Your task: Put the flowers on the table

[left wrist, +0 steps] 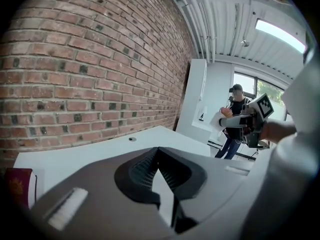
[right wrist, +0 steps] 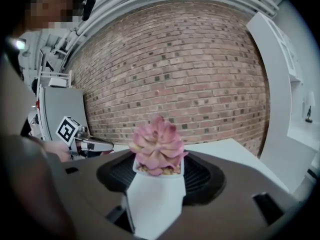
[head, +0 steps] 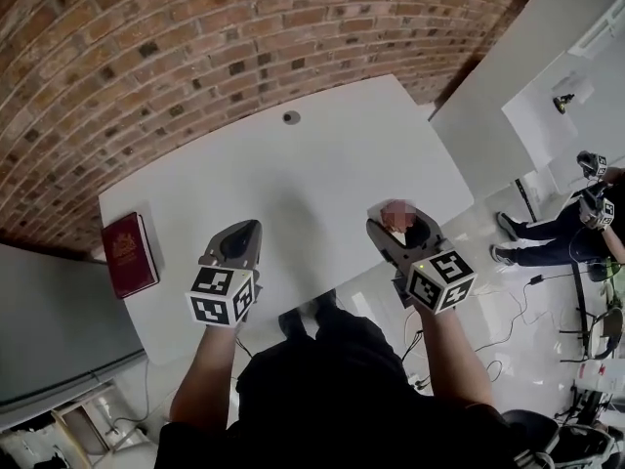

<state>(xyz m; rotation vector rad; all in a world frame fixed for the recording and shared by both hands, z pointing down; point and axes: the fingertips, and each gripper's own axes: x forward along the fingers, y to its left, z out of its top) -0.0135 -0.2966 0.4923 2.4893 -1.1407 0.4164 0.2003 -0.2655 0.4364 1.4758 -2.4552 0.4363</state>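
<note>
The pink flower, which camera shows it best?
The right gripper view. The pink flower fills the middle there, sitting in its white pot, which the right gripper holds. The head view shows only a small pink blob from above. The left gripper view shows it tiny and far off.

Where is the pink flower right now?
The pink flower in its white pot is held in the right gripper, at the right of the head view, by the near right edge of the white table.
</note>
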